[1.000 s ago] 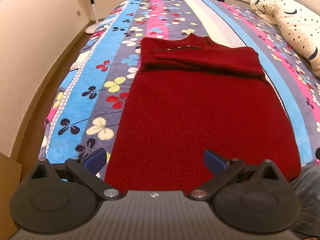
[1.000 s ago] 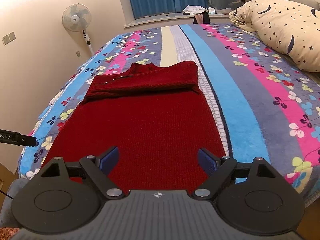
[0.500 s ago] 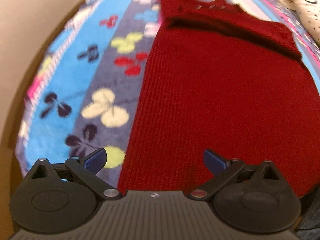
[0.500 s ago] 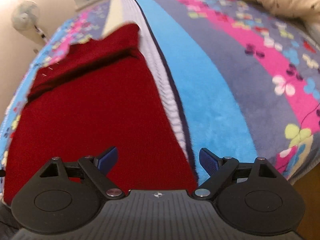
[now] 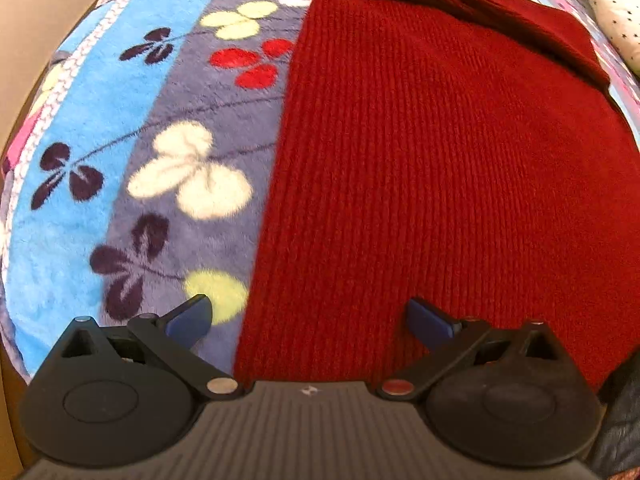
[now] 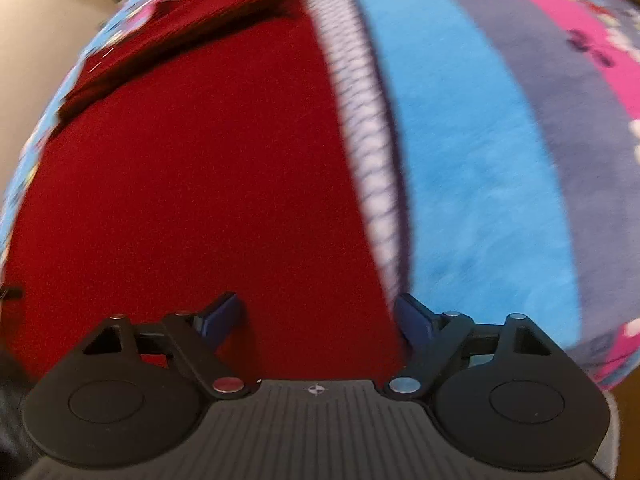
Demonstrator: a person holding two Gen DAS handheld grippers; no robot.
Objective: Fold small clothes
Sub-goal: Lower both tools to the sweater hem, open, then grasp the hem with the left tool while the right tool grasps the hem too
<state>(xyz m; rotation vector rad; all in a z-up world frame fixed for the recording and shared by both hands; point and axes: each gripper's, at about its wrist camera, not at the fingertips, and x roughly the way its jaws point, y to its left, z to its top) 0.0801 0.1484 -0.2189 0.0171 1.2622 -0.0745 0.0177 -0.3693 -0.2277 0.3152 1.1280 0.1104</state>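
Your left gripper (image 5: 308, 316) low over the sweater's (image 5: 440, 180) near left corner, jaws spread wide, your right gripper (image 6: 318, 316) low over its near right corner, jaws likewise apart, gripping nothing

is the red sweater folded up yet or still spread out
Partly folded: the red sweater has its top part turned over across the far end, while its body lies flat on the blanket.
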